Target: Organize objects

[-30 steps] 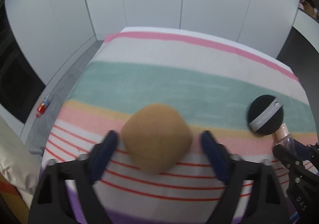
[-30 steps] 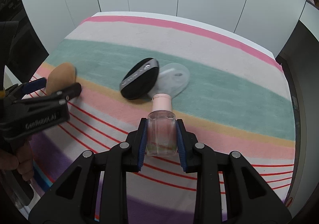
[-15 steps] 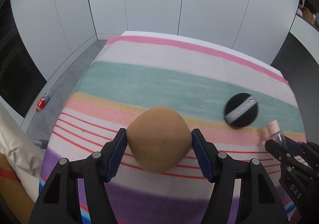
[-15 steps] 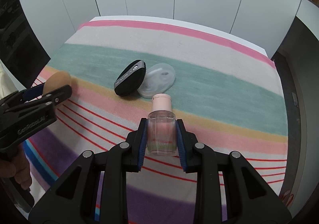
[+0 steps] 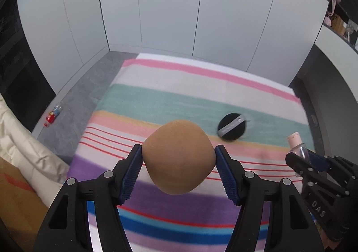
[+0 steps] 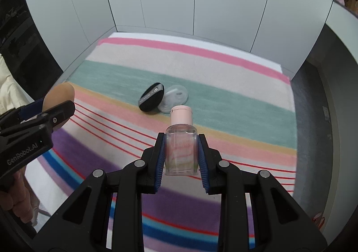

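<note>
Left hand-held gripper (image 5: 179,160) clamps tan sponge (image 5: 179,158); right hand-held gripper (image 6: 181,153) clamps bottle (image 6: 180,151)

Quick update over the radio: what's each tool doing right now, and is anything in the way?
Left tool shut on tan sponge. Right tool shut on clear bottle, pink cap. Black puff and clear lid lie on striped cloth; nothing blocking.
</note>
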`<state>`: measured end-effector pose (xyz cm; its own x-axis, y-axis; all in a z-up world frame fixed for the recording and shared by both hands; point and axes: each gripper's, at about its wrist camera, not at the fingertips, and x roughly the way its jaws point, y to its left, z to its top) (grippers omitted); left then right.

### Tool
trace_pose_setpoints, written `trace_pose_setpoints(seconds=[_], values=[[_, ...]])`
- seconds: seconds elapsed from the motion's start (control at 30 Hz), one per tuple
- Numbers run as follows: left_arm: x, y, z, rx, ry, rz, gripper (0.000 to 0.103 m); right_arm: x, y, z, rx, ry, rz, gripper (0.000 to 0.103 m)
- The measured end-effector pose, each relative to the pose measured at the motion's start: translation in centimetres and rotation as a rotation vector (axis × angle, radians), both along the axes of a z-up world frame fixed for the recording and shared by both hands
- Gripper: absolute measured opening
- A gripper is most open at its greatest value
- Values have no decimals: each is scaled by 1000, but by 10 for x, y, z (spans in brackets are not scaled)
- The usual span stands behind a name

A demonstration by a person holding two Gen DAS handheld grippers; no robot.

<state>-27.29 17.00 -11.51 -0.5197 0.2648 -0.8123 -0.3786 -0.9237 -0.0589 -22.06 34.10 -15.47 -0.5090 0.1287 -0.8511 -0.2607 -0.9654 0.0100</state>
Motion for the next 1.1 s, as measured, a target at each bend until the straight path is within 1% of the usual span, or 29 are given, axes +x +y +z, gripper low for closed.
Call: trace_pose_setpoints(seconds=[0.23, 0.47, 0.67, 0.83, 1.1], values=[[26, -6, 47, 6, 35, -1, 67, 25, -11, 48, 7, 38, 30, 29], [59, -13, 78, 23, 50, 1, 67, 57, -19, 79, 13, 47, 53, 29], [94, -17, 96, 39, 43, 2, 67, 85, -26, 108, 19, 63, 68, 29], [120, -21, 106, 46, 54, -2, 67, 111, -30, 128, 27, 67, 93, 29], [158, -29, 116, 76, 65, 8, 67, 147, -38, 143, 31, 63, 157, 29]])
